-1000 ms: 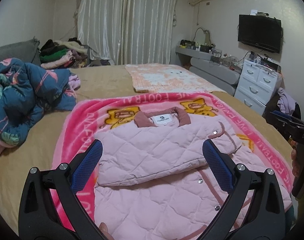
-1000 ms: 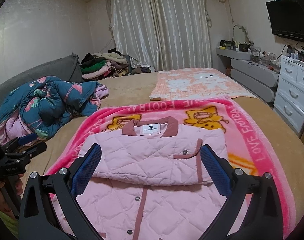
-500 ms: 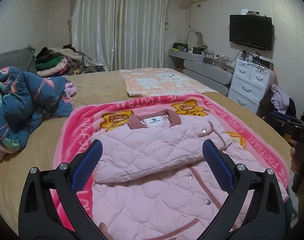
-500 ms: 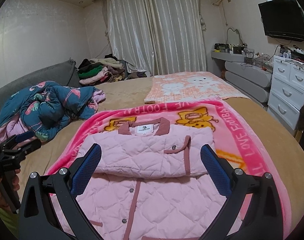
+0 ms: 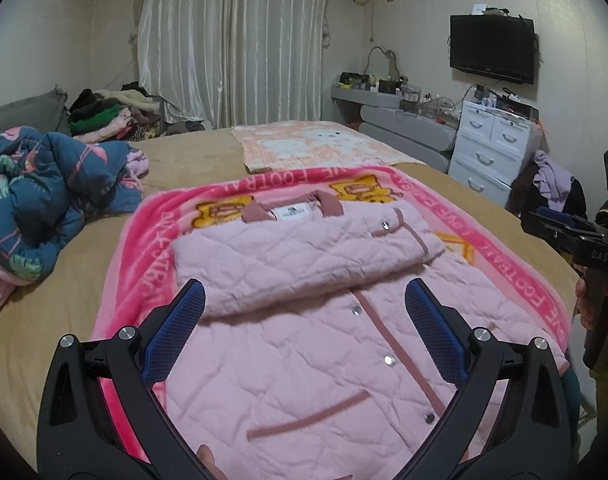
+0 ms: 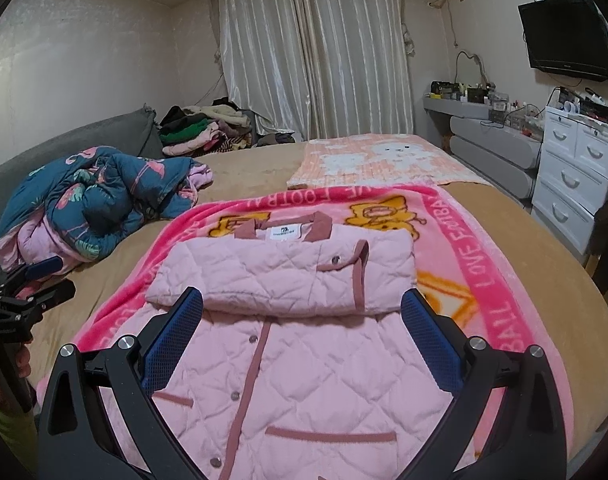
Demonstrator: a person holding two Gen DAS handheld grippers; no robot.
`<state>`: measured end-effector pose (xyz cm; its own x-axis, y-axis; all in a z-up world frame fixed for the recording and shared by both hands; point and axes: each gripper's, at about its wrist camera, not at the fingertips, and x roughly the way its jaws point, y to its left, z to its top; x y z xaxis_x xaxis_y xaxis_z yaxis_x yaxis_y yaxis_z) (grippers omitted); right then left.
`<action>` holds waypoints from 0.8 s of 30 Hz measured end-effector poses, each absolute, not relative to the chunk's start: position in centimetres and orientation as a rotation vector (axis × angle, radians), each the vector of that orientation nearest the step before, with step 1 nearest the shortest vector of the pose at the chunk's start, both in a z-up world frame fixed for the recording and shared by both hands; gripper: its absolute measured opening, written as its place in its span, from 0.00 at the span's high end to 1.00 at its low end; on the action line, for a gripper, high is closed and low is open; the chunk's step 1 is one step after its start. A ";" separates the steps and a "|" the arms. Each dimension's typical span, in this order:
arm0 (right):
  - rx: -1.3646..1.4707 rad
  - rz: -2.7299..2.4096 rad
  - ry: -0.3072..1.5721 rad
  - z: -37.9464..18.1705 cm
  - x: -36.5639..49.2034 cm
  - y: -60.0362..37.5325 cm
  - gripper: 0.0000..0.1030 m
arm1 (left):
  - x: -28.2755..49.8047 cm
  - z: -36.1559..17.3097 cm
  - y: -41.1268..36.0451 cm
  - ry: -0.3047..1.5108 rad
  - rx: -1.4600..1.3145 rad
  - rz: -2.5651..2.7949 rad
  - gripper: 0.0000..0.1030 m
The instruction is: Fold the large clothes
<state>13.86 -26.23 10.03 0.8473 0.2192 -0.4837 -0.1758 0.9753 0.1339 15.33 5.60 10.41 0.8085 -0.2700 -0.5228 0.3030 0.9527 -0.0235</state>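
Here we log a pink quilted jacket (image 5: pixel 304 352) lying front-up on a bright pink cartoon blanket (image 5: pixel 140 272) spread over the tan bed (image 5: pixel 76 292). The collar end points toward 12 o'clock, with a white label showing inside the dusty-rose collar (image 6: pixel 288 230). The sleeves are folded across the chest as a padded band (image 6: pixel 288 280) lying on top of the body, running from 9 to 3 o'clock. Below that band we see the snap placket and two rose-trimmed pocket slits.

We hold the left gripper (image 5: pixel 304 320) above the lower half of the jacket, its blue-padded fingers spread wide with nothing between them. The right gripper (image 6: pixel 302 318) hovers likewise over the jacket's lower half, jaws wide apart and empty; whether either tip touches the fabric we cannot tell. In the left wrist view the right tool appears at 3 o'clock, held in a hand (image 5: pixel 583 300) off the bed edge; in the right wrist view the left tool sits at 9 o'clock.

At 10 o'clock lies a crumpled blue floral duvet (image 6: pixel 100 208). At 12 o'clock a peach patterned mat (image 6: pixel 379 160) lies flat, with pale curtains (image 6: pixel 315 52) behind. White drawers (image 6: pixel 575 176) stand at 2 o'clock.
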 end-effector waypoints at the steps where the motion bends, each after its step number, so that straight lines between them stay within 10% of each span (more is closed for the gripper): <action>1: 0.086 0.209 0.519 9.9 13.6 -26.3 0.04 | 15.1 10.2 5.4 0.554 0.063 -0.307 0.09; 24: 0.094 0.242 0.543 6.8 8.9 -28.4 0.04 | 10.7 6.4 4.7 0.658 0.006 -0.256 0.09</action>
